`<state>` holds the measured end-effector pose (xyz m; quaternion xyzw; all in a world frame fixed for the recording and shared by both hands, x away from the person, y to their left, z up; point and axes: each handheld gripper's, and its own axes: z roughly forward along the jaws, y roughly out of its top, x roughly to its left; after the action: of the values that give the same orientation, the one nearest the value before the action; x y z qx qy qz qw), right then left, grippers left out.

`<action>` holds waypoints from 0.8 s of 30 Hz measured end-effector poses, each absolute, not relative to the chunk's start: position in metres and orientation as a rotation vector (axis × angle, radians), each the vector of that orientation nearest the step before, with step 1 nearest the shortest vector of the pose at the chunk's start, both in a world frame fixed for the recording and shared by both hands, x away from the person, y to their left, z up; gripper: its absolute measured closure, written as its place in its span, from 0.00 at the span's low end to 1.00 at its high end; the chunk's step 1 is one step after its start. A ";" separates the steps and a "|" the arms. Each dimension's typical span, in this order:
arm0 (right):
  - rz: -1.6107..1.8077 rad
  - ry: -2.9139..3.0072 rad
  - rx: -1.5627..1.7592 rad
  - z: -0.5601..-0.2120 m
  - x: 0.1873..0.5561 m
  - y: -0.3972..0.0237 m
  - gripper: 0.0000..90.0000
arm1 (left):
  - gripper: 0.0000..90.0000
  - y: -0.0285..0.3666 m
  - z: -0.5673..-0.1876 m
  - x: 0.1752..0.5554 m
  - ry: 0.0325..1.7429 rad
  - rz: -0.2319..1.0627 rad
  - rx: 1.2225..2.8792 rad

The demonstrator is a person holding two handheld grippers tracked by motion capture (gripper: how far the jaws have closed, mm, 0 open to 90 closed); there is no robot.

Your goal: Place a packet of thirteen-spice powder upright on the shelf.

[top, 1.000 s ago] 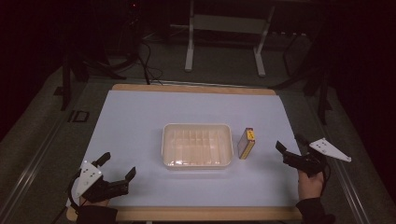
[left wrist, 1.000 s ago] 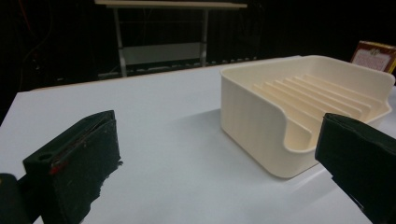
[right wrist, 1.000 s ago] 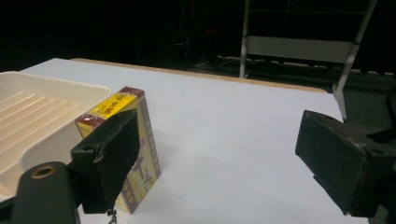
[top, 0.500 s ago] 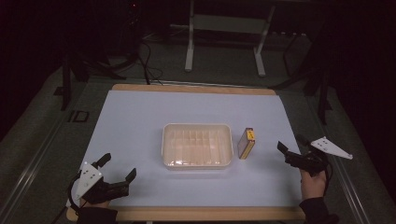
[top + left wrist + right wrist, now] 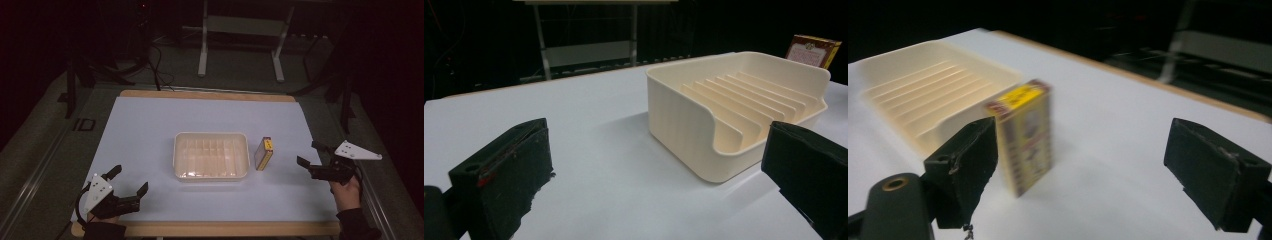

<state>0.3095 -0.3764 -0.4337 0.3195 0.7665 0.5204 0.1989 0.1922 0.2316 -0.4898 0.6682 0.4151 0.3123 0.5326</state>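
Right gripper [image 5: 312, 159] at the right edge of the table [image 5: 150, 130], jaws wide apart and empty, aimed left toward the box [image 5: 264, 153] – the nearest thing to it, and by the look of it the thing reached for. Box upright on the white surface, just beside the tray's [image 5: 211, 172] right wall, apart from it by a narrow gap; yellow top face up, long axis vertical, broad printed faces turned toward tray and gripper. Seen along the right gripper's own jaws, box [image 5: 1024, 135] ahead and off to one side, close by one jaw rather than centred in the gap, nothing yet between the pads. Hence the relation that matters: box to the left of the right gripper and a little farther up the table, near but not reached; needs a short advance and a small sideways shift to bring the gap over it, then a close across the narrow faces. Left gripper [image 5: 131, 181] at the near left corner, likewise wide open and holding nothing, pointed toward the tray [image 5: 734, 110], with the box [image 5: 813, 50] showing beyond the tray's far wall – well apart, tray in the way. Right hand [image 5: 345, 190] clearly the nearer one for the pick. Tray empty, ribbed floor bare. Risk, as a judgement – tall, thin box apt to tip if nudged by one jaw before the other arrives.
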 end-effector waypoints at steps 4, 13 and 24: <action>1.439 2.291 0.798 -0.433 0.313 -0.375 0.16 | 0.00 0.231 -0.490 0.193 0.990 0.741 1.597; 1.388 2.611 0.566 -0.430 0.312 -0.362 0.16 | 0.00 0.231 -0.492 0.194 0.985 0.725 1.619; 1.068 2.929 0.371 -0.432 0.307 -0.337 0.16 | 0.00 0.229 -0.492 0.194 0.982 0.722 1.632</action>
<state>0.3070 -0.3370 -0.4320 0.1180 0.9329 0.3402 0.0011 0.1937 0.2288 -0.4920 0.6822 0.4105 0.3017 0.5244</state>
